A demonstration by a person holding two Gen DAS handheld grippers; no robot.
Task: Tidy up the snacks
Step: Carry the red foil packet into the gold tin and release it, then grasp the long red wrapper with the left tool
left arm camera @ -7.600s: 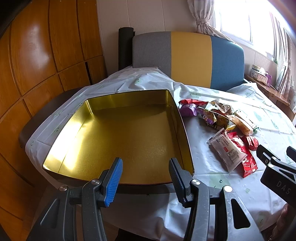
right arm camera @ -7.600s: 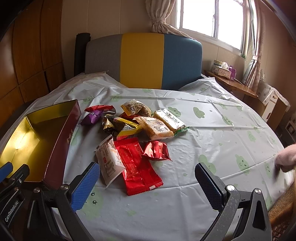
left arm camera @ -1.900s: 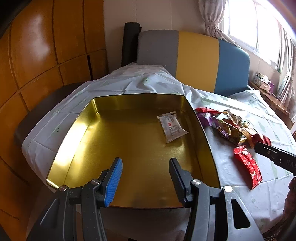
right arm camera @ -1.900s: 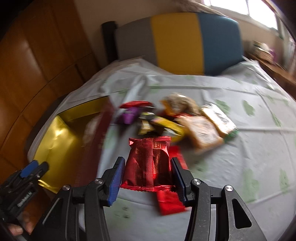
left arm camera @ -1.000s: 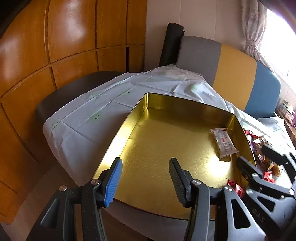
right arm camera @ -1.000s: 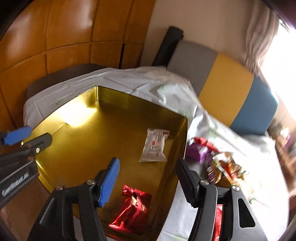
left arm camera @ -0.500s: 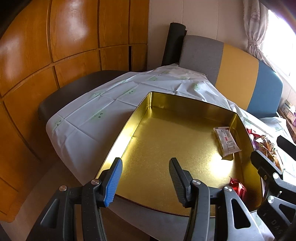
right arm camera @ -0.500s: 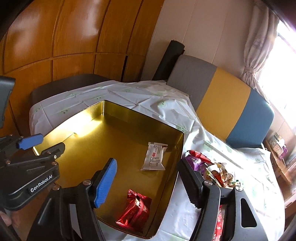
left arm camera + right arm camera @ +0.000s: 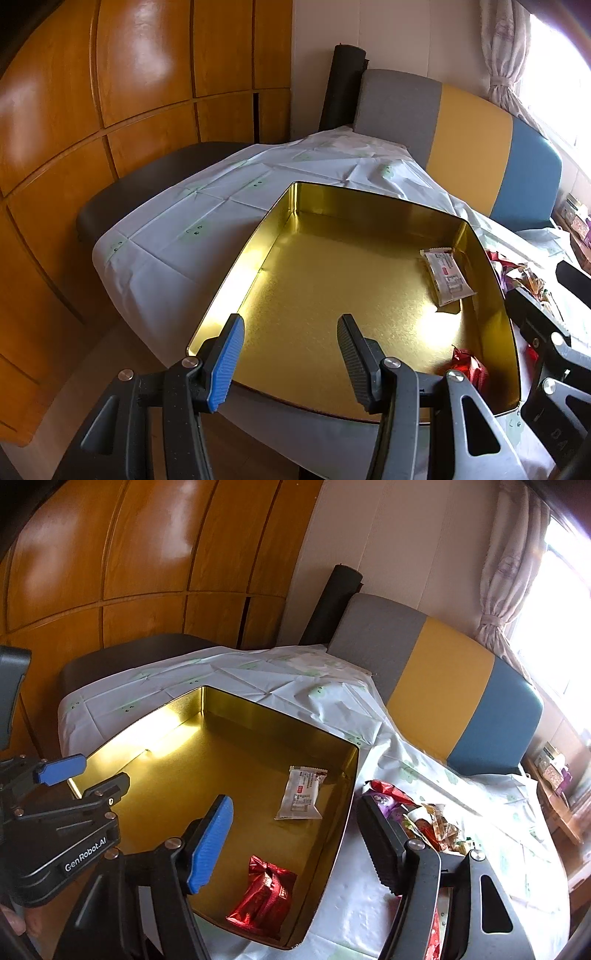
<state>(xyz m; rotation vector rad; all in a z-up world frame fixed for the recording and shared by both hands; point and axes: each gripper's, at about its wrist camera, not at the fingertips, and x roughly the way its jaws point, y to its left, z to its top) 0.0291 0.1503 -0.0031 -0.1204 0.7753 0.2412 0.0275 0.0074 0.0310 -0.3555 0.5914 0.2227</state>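
Red snack packet [image 9: 263,897] lies flat in tin [image 9: 332,834]; long axis toward its near wall.

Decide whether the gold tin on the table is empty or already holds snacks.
Not empty: the gold tin holds two snacks, a white packet near its far right corner and a red foil packet nearer the camera.

Left gripper [image 9: 290,356] tilted downward, jaws parted with nothing between them, right gripper [image 9: 295,843] angled downward just beside it, jaws apart and likewise holding nothing
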